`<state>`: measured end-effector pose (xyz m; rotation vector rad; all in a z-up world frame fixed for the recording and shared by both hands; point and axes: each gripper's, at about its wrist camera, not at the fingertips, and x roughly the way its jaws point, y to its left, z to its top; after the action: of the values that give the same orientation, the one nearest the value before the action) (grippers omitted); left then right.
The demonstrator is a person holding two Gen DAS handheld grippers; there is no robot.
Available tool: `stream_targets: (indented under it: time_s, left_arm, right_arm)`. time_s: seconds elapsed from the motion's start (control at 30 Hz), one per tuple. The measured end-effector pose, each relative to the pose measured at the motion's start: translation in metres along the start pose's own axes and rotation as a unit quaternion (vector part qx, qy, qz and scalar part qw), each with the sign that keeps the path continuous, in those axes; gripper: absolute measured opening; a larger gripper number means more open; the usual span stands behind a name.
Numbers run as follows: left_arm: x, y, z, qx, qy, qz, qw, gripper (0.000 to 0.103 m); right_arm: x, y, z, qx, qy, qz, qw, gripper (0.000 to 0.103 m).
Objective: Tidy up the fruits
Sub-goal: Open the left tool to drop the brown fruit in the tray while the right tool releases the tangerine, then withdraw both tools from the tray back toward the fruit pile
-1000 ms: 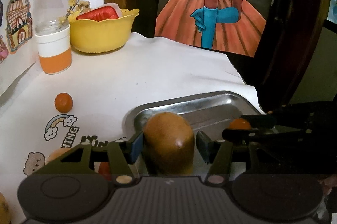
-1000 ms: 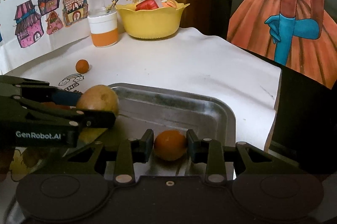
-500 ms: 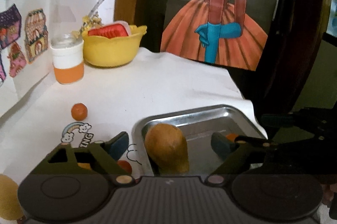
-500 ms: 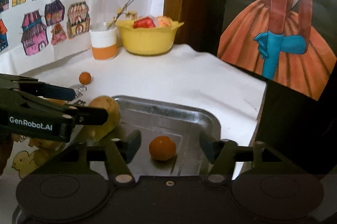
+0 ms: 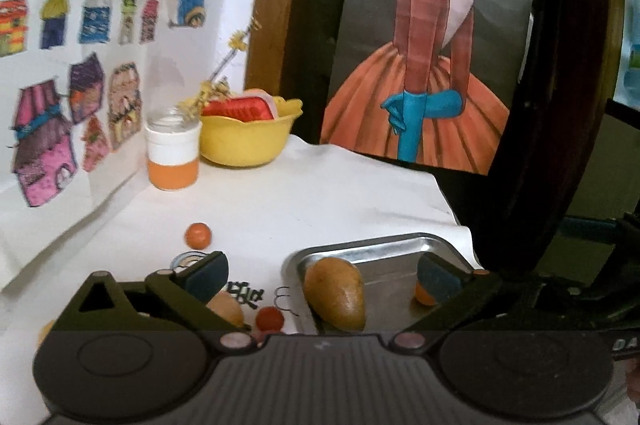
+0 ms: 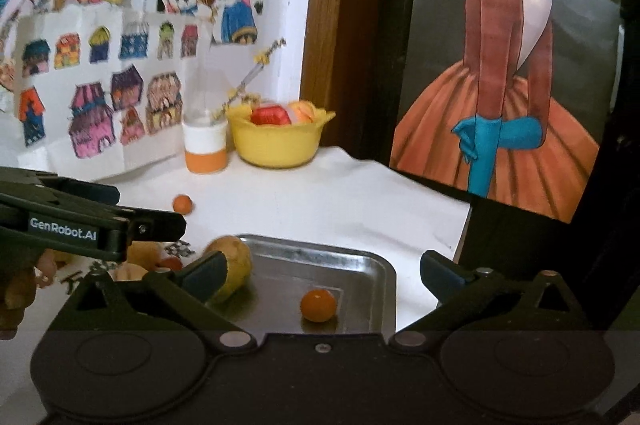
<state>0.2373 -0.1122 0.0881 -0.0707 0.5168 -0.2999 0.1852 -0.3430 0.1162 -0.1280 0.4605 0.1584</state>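
A brown oblong fruit (image 5: 336,293) lies at the near left end of the steel tray (image 5: 384,249), and a small orange fruit (image 6: 318,305) rests near the tray's front right. My left gripper (image 5: 320,275) is open, raised above and behind the brown fruit, holding nothing. My right gripper (image 6: 322,271) is open too, lifted clear above the orange fruit. Out on the white cloth sits another small orange fruit (image 5: 197,235). A red fruit (image 5: 270,318) and a tan fruit (image 5: 226,307) lie left of the tray, partly hidden by my left finger.
A yellow bowl (image 5: 246,137) with red and orange items and a white-and-orange jar (image 5: 173,157) stand at the back by the wall. A large painting (image 5: 432,65) leans at the back right. The table's right edge drops off beside the tray.
Both grippers opened and let go: the brown fruit and the orange fruit now lie in the tray. Both grippers have pulled back and up, away from the tray.
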Motion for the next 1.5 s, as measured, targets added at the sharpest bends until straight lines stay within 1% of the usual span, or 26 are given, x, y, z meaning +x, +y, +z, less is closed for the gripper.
stream_targets:
  time_s: [0.37, 0.6, 0.77, 1.07, 1.27, 1.5]
  left_arm:
    - [-0.051, 0.029, -0.014, -0.014, -0.014, 0.028, 0.9994, 0.103]
    - [-0.079, 0.05, -0.029, -0.021, -0.011, 0.046, 0.9986, 0.103]
    - [-0.093, 0.065, -0.043, -0.023, 0.002, 0.061, 0.9979, 0.103]
    - [-0.105, 0.098, -0.074, -0.03, 0.039, 0.093, 0.9945, 0.103]
    - [-0.105, 0.119, -0.088, -0.039, 0.058, 0.103, 0.9923, 0.103]
    - [-0.1, 0.135, -0.093, -0.039, 0.069, 0.102, 0.9917, 0.103]
  right_arm:
    - [-0.064, 0.035, -0.007, -0.004, -0.038, 0.005, 0.999, 0.102]
    - [-0.09, 0.061, -0.019, -0.011, -0.041, 0.008, 0.999, 0.102]
    - [-0.096, 0.079, -0.032, -0.008, -0.026, 0.014, 1.0, 0.102]
    - [-0.096, 0.114, -0.051, -0.014, 0.004, 0.031, 0.999, 0.102]
    - [-0.081, 0.139, -0.062, -0.003, 0.037, 0.054, 0.998, 0.102]
    - [-0.054, 0.166, -0.073, 0.003, 0.086, 0.08, 0.993, 0.102]
